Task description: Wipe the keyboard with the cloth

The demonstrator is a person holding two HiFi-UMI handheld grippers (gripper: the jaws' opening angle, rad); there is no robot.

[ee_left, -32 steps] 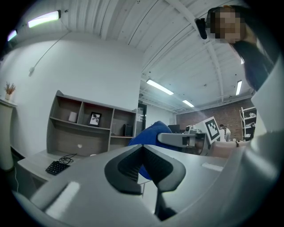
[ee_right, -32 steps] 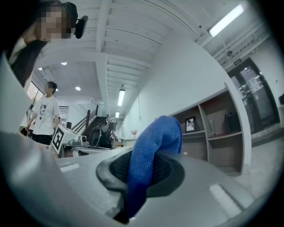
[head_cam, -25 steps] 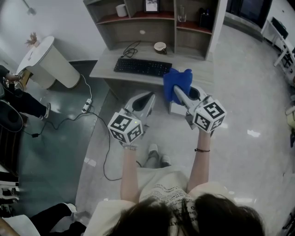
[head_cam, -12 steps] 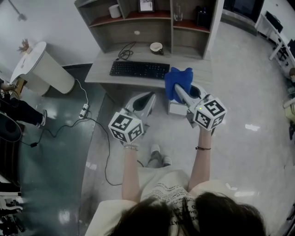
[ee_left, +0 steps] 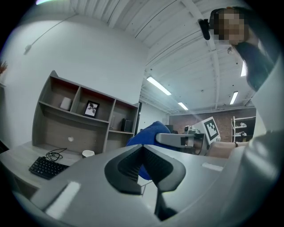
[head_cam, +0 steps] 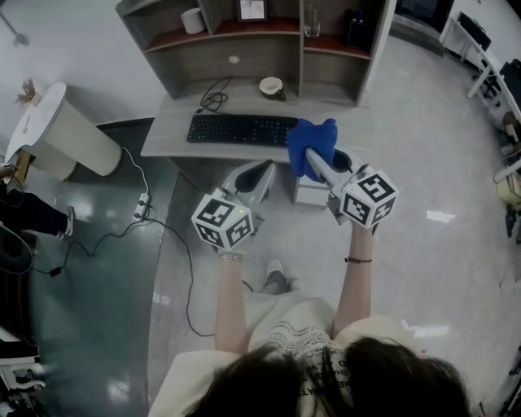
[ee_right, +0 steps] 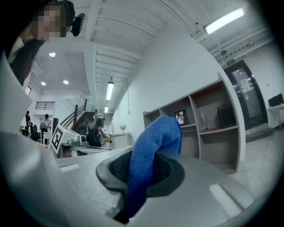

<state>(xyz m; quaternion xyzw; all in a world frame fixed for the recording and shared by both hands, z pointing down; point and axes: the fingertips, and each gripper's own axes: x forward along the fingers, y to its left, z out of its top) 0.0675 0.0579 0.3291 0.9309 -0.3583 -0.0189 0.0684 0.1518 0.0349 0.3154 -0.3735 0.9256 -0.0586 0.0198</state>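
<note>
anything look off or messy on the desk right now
Nothing stands out. The keyboard lies square on the desk, a cable loosely coiled behind it, a cup upright. The cloth is clamped in the right gripper.

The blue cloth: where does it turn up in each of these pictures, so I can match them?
Head view: the cloth is in the middle, slightly right, on the right gripper's tip by the desk.
Left gripper view: middle, a blue bulge beyond the dark pads.
Right gripper view: middle, pinched between the jaws.
Shared landmark: the framed picture on the shelf.
</note>
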